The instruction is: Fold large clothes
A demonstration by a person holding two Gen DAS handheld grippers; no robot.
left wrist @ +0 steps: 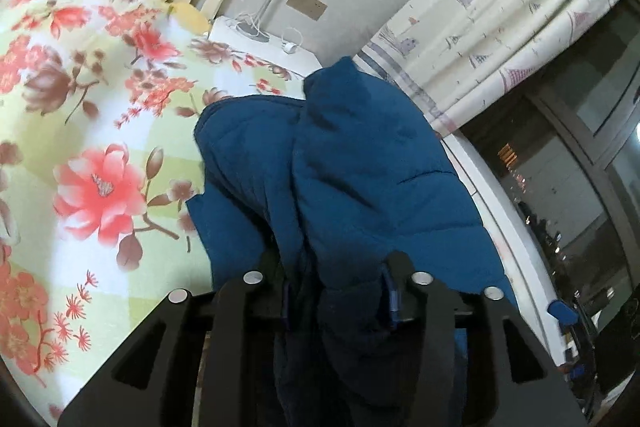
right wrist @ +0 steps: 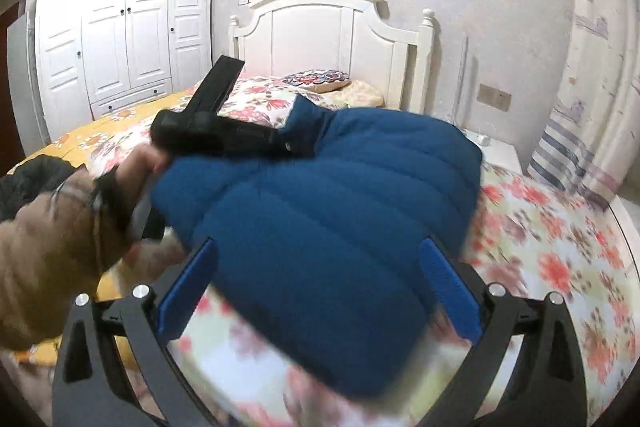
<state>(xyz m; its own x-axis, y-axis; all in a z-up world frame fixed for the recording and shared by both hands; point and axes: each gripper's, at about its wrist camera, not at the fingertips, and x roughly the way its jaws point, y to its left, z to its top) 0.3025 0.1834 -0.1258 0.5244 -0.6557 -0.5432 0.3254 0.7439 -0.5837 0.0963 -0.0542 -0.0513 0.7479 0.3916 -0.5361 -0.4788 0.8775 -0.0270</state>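
Bedroom with a white headboard (right wrist: 320,23) and wardrobe (right wrist: 120,23); the bed (right wrist: 560,247) wears a flowered cover. On it lies a blue padded jacket (right wrist: 328,227), partly lifted. Its long axis seems to run from the near edge toward the headboard. The left tool (left wrist: 338,297) is clamped on a bunch of jacket cloth, holding it up. The right tool (right wrist: 320,291) is spread wide, gripping nothing, with the jacket's near hem straight ahead between its fingers, so it looks better placed to take that hem.
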